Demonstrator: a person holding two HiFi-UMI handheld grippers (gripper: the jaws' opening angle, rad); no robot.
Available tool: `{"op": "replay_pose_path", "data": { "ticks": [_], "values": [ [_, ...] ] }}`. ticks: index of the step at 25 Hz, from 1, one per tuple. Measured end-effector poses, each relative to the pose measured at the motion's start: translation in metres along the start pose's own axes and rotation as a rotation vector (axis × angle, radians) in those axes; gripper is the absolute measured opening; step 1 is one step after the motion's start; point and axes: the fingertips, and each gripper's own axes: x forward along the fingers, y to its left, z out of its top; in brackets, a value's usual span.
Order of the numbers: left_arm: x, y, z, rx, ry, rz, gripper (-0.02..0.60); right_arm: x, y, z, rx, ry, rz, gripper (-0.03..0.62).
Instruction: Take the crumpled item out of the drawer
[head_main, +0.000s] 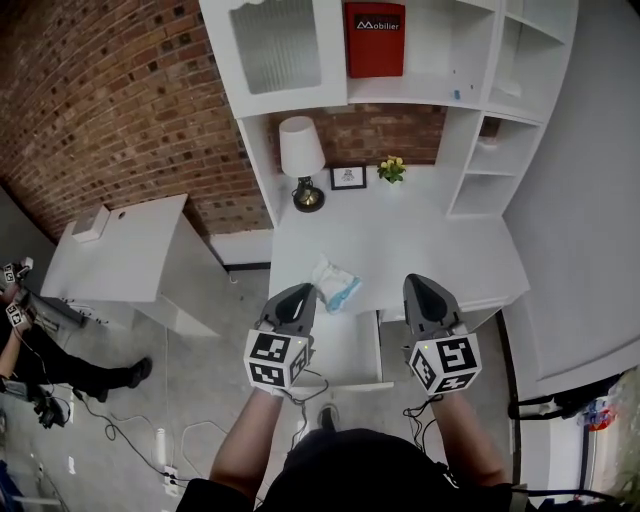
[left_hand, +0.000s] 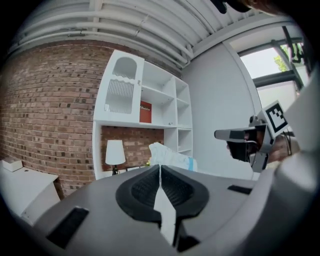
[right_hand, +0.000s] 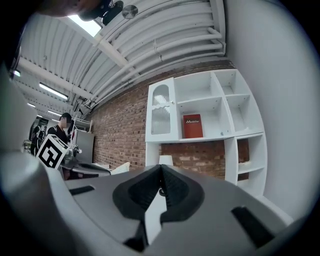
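White desk (head_main: 420, 240), brick wall behind. Item (head_main: 337, 283): crumpled, lying on the desktop at its front edge, above the open drawer (head_main: 350, 350). Left gripper (head_main: 298, 292), right gripper (head_main: 425, 282): jaws together, empty. Risk: left gripper, just beside item, could nudge it back into drawer.

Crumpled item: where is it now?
In the head view the crumpled item is pinched at the tip of the left gripper, above the open drawer, at the front of the desk.

Left tool (head_main: 301, 293) pinches crumpled item (head_main: 338, 283); right tool (head_main: 421, 283) closed — empty
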Motion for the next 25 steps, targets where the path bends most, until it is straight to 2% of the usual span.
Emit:
{"op": "replay_pose_path", "data": {
  "ticks": [10, 15, 19, 25],
  "values": [
    [-0.021, 0.003, 0.065, 0.0, -0.156, 0.002, 0.02, 0.002, -0.001, 0.033, -0.029, -0.081, -0.004, 0.0],
    [-0.034, 0.019, 0.093, -0.028, -0.236, 0.027, 0.02, 0.001, 0.006, 0.051, -0.068, -0.122, 0.015, 0.0],
    [-0.043, 0.027, 0.104, -0.064, -0.277, 0.038, 0.02, 0.0, 0.005, 0.058, -0.072, -0.134, 0.014, 0.0],
    [-0.055, 0.031, 0.116, -0.073, -0.319, 0.041, 0.02, -0.003, -0.001, 0.069, -0.044, -0.148, -0.021, 0.0]
  ]
}}
